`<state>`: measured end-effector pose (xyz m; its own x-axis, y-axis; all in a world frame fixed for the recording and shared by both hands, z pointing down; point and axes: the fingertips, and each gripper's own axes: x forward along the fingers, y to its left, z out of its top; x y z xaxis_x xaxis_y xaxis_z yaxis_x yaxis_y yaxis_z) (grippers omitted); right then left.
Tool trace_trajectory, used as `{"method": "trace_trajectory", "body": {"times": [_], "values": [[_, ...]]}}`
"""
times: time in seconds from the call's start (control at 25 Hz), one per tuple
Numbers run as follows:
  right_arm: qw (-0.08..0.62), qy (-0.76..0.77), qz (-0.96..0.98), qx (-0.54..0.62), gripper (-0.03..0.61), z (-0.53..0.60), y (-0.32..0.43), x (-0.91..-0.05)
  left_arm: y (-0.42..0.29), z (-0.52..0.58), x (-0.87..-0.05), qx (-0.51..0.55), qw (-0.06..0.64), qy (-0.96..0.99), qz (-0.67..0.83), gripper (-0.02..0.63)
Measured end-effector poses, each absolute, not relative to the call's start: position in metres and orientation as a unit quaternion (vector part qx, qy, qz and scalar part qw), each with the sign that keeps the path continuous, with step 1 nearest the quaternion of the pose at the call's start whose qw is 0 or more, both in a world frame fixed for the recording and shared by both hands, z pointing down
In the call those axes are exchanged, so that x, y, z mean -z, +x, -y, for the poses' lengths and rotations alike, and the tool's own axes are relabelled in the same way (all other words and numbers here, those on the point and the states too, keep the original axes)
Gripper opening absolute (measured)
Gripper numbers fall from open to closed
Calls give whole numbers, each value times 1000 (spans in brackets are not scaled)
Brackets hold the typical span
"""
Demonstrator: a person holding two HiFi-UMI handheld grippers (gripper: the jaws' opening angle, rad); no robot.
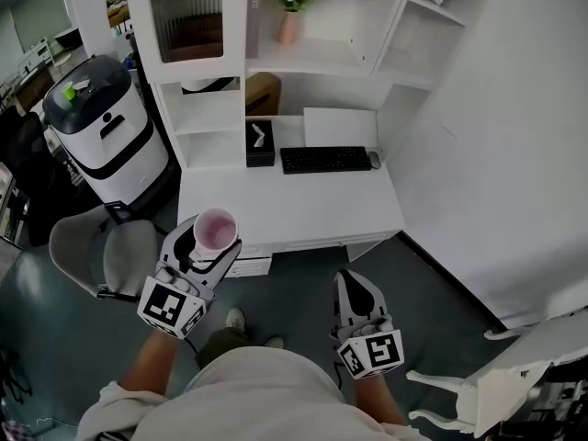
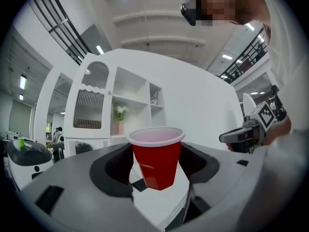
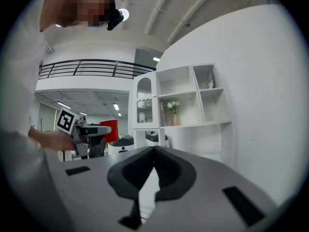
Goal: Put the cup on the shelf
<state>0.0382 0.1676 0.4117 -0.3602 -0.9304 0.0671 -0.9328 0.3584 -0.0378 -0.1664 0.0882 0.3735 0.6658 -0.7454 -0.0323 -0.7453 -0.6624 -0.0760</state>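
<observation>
The left gripper (image 1: 213,243) pinched the cup (image 1: 216,227) upright, ready for the shelf (image 1: 312,61). The right gripper (image 1: 348,281) had its fingers pressed together, empty.

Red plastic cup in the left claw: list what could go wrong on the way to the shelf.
The red plastic cup is pinched only by its thin sides in the left claw; it may slip or buckle.
The white shelf unit already holds a pink vase of white flowers, which the wide claw could knock over.
The shelves stand behind the white desk, so the long reach could tilt the cup.
</observation>
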Motion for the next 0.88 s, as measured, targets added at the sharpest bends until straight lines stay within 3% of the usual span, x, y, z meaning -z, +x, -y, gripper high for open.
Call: {"method": "trace_trajectory", "body": {"times": [0.88], "values": [[27, 584, 811, -25, 5, -1, 47, -412, -134, 91, -375, -20, 42, -927, -371, 293]]}}
